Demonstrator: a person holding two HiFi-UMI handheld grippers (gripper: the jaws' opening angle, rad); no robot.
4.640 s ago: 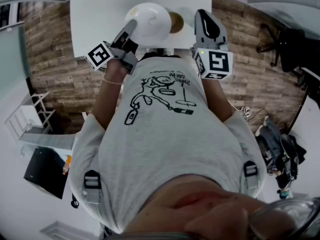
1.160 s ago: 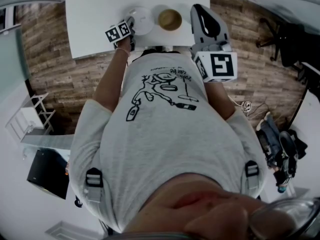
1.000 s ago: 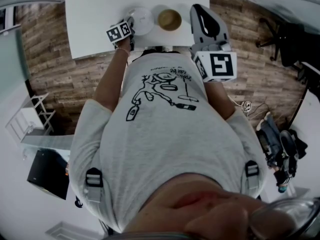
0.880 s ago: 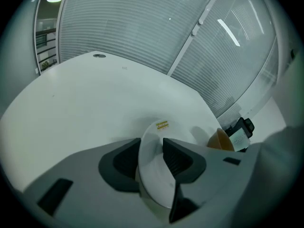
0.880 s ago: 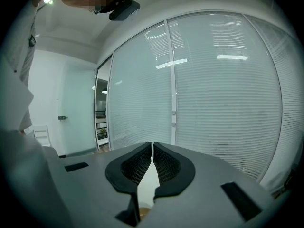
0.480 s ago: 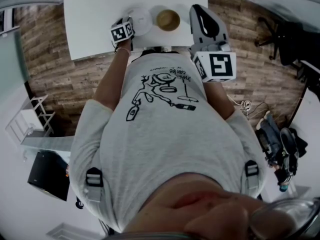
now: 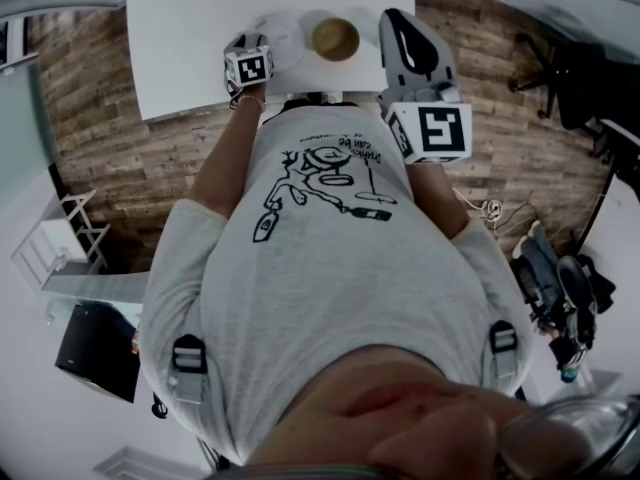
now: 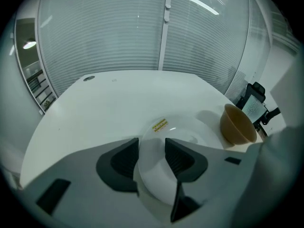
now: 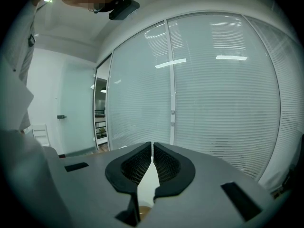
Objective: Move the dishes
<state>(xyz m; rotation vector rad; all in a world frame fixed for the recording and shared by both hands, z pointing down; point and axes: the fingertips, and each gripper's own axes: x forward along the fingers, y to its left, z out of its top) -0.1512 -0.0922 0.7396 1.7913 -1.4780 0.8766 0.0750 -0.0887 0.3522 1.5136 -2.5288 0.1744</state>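
Dishes on the table — two tools.
Left tool: jaws apart, straddling the white dish beside the brown bowl; right tool — jaws pressed together, empty.

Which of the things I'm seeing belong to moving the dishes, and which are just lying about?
Job: white round dish between the left tool's open jaws; tan round bowl beside it; white table under both.
Lying about: black office chair, white wire rack, black box.
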